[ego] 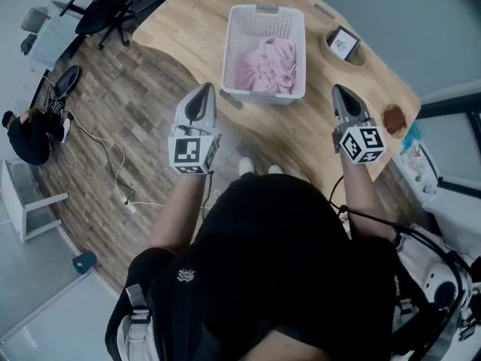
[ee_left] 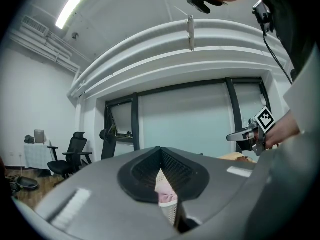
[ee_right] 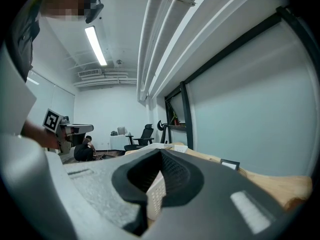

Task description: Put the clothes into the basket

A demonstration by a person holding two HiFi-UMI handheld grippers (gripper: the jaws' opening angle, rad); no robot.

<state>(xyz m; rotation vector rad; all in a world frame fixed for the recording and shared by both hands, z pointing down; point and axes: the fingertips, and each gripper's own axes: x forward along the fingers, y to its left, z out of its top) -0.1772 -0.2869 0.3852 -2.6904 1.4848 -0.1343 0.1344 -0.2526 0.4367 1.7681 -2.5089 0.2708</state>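
A white slatted basket (ego: 264, 22) stands on the wooden table (ego: 188, 21), and pink clothes (ego: 272, 65) lie bunched inside it. My left gripper (ego: 203, 89) is held up in the air near the basket's front left corner, shut and empty. At the basket's front right my right gripper (ego: 338, 90) is also raised, shut, with nothing in it. In the left gripper view the jaws (ee_left: 161, 151) meet at the tip, and a sliver of basket and pink cloth (ee_left: 165, 188) shows below them. The right gripper view shows shut jaws (ee_right: 161, 154) with the basket wall (ee_right: 156, 194) beyond.
A small framed card (ego: 344, 43) sits in a round recess on the table's right, and a brown object (ego: 394, 117) lies near its right edge. On the floor at left are an office chair (ego: 113, 6), cables (ego: 113, 160), a crouching person (ego: 30, 134) and a white stand (ego: 26, 201).
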